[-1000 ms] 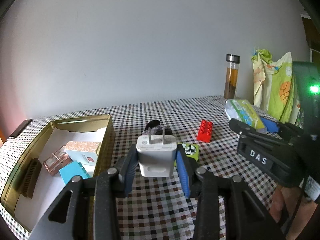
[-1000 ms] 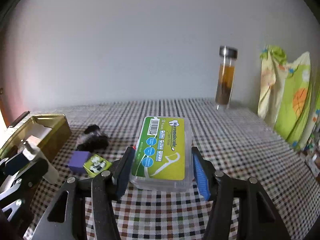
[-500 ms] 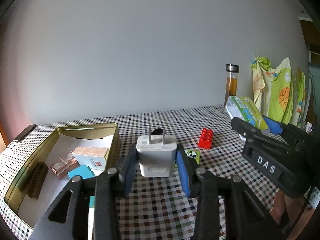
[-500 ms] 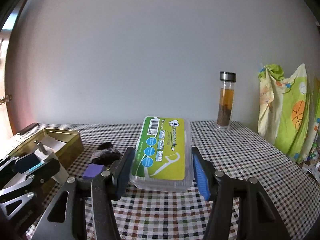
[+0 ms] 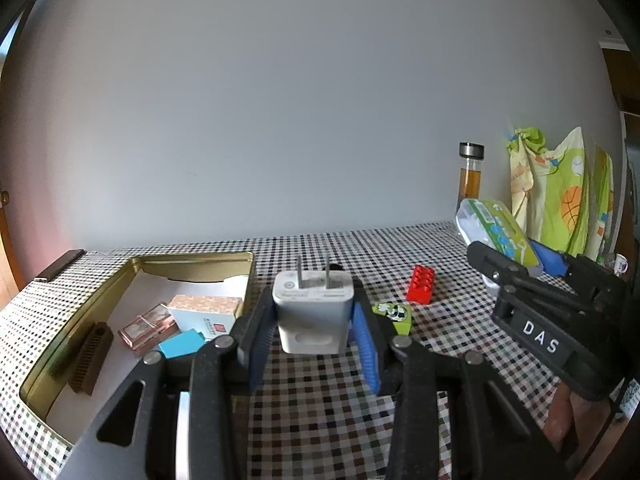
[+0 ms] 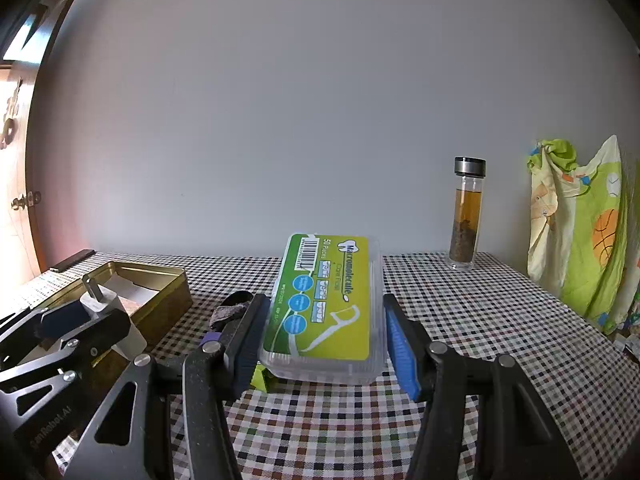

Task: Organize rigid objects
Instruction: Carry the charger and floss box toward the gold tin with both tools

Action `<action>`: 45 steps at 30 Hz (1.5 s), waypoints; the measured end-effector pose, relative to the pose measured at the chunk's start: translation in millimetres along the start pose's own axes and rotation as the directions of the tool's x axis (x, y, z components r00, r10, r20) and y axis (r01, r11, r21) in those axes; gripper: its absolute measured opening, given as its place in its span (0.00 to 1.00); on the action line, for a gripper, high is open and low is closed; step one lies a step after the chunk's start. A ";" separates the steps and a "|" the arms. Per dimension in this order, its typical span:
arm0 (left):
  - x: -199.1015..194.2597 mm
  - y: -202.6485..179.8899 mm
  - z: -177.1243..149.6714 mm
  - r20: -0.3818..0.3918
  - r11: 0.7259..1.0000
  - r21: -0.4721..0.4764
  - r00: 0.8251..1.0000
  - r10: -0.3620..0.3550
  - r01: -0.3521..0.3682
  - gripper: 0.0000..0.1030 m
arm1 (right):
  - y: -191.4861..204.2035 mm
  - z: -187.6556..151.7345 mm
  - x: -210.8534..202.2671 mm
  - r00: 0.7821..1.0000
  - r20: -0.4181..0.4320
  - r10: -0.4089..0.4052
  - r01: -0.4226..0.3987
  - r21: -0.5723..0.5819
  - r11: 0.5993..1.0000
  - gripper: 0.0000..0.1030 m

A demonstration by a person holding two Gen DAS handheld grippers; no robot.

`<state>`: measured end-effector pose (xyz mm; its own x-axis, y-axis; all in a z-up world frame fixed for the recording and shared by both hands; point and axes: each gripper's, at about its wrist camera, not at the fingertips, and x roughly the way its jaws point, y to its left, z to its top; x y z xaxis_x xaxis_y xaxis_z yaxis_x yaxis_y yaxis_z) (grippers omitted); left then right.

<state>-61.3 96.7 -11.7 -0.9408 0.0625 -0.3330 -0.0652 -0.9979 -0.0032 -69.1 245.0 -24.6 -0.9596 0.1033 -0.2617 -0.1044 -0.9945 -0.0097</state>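
Your left gripper (image 5: 314, 320) is nearest in its own view, and its jaws are clamped on the white charger (image 5: 313, 312), prongs pointing up. Your right gripper (image 6: 322, 340) has its jaws clamped on the sides of the floss box (image 6: 326, 304), which sits flat between the blue pads (image 6: 400, 344).

At about ten o'clock from the charger, the open gold tin (image 5: 200, 258) stands on the checked counter (image 5: 320, 420). A comb (image 5: 90, 356), a pink case (image 5: 148, 330), a white carton (image 5: 204, 314) and a teal block (image 5: 180, 344) already lie inside it.

At about two o'clock from the charger, a green tile (image 5: 394, 314) and a red brick (image 5: 420, 290) are loose on the counter. Far behind, a bottle (image 6: 466, 216) stands near the wall.

I think both held things should go into the tin. The risk is this: the tin lies at your left and the two grippers are close, so they may knock together over it. The near half of the tin is crowded, so the charger may land on the carton and tip. The floss box is smooth plastic; it may slip if you tilt it.
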 end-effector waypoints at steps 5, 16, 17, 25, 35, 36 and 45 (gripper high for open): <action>-4.1 4.9 -1.0 0.014 1.000 -0.004 1.000 0.004 -0.004 0.36 | 5.0 -0.9 -3.4 1.000 0.004 0.018 -0.018 -0.005 1.000 0.57; -11.8 15.1 -1.9 0.034 0.999 -0.016 0.999 0.029 -0.029 0.36 | 17.5 -2.4 -7.5 0.999 0.005 0.054 -0.054 -0.013 0.998 0.57; -12.2 16.3 -1.9 0.034 0.999 -0.018 0.999 0.032 -0.031 0.36 | 19.0 -2.1 -7.5 0.998 0.005 0.057 -0.056 -0.014 0.998 0.57; -15.5 21.8 -2.4 0.040 0.999 -0.025 0.998 0.046 -0.045 0.36 | 28.3 -1.4 -9.9 0.997 0.004 0.080 -0.080 -0.020 0.997 0.57; -17.5 35.3 -2.1 0.036 0.997 -0.042 0.997 0.072 -0.070 0.36 | 37.4 -0.3 -10.5 0.994 0.004 0.107 -0.107 -0.027 0.994 0.57; -17.6 37.1 -2.1 0.036 0.996 -0.044 0.997 0.074 -0.072 0.36 | 38.5 -0.3 -10.8 0.994 0.004 0.110 -0.110 -0.028 0.994 0.57; -19.6 49.6 -3.4 0.036 0.994 -0.059 0.995 0.092 -0.089 0.36 | 47.2 -0.5 -12.2 0.991 0.004 0.134 -0.134 -0.033 0.990 0.57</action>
<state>-45.0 45.9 -8.6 -0.9542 -0.0286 -0.2978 0.0391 -0.9988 -0.0294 -62.2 196.7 -22.3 -0.9659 -0.0310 -0.2570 0.0337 -0.9994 -0.0060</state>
